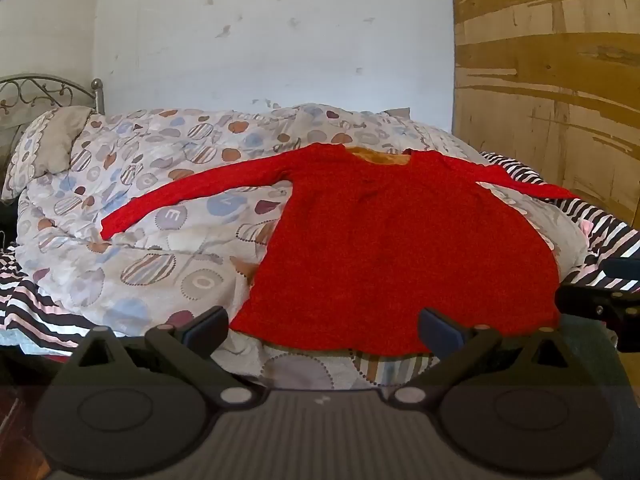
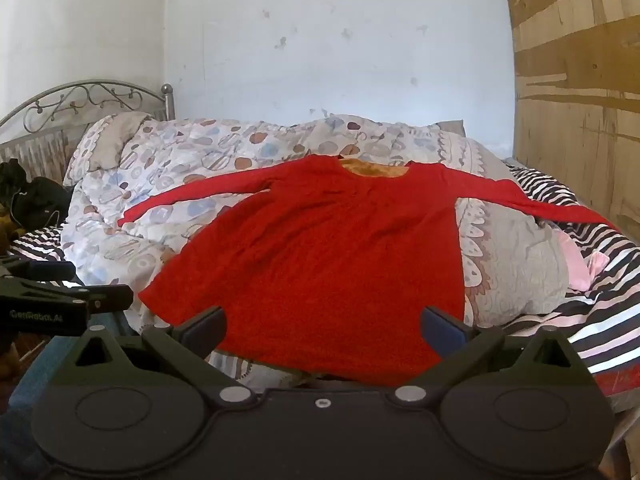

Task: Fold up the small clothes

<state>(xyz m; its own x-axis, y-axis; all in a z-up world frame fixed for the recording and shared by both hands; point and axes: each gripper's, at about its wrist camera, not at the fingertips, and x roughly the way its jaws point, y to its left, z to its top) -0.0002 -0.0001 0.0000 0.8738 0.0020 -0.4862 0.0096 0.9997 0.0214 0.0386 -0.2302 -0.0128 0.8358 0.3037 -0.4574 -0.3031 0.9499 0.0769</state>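
Observation:
A red long-sleeved top [image 1: 400, 248] lies flat on the patterned quilt [image 1: 152, 248], neck at the far side, both sleeves spread out; it also shows in the right wrist view [image 2: 320, 264]. An orange lining shows at the neck [image 2: 376, 169]. My left gripper [image 1: 324, 330] is open and empty, just short of the hem near its left corner. My right gripper [image 2: 324, 330] is open and empty, just short of the hem toward its right side. Each gripper shows at the edge of the other's view, the right one [image 1: 600, 308] and the left one [image 2: 60, 300].
The quilt lies heaped on a striped sheet [image 2: 600, 312] on a bed with a metal headboard [image 2: 80, 100] at the left. A pillow [image 1: 52, 144] is at the far left. A wooden panel [image 1: 552, 80] stands on the right. Dark items [image 2: 24, 196] lie left.

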